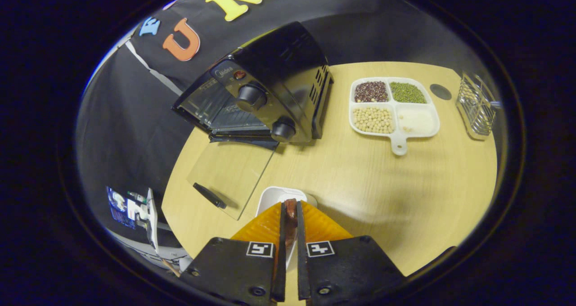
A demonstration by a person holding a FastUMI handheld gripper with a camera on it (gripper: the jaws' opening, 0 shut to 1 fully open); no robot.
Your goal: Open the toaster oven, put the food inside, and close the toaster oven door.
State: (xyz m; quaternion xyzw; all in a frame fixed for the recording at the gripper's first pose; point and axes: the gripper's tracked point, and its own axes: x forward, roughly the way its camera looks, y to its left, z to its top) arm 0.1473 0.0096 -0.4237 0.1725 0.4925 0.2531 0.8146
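Observation:
The black toaster oven (pixel 270 81) stands at the far left of the wooden table, its glass door (pixel 231 175) folded down flat with the black handle (pixel 209 195) toward me. My gripper (pixel 291 211) is raised above the table, nearer than the door and to its right. Its fingers are shut on a thin brown piece of food (pixel 291 208), which pokes out between the fingertips. Right under the fingertips sits a white dish (pixel 274 197), mostly hidden by the fingers.
A white divided tray (pixel 394 133) with beans and grains in its sections lies to the right of the oven. A wire rack (pixel 476 105) stands at the far right table edge. A dark round cap (pixel 440 91) marks the tabletop behind the tray.

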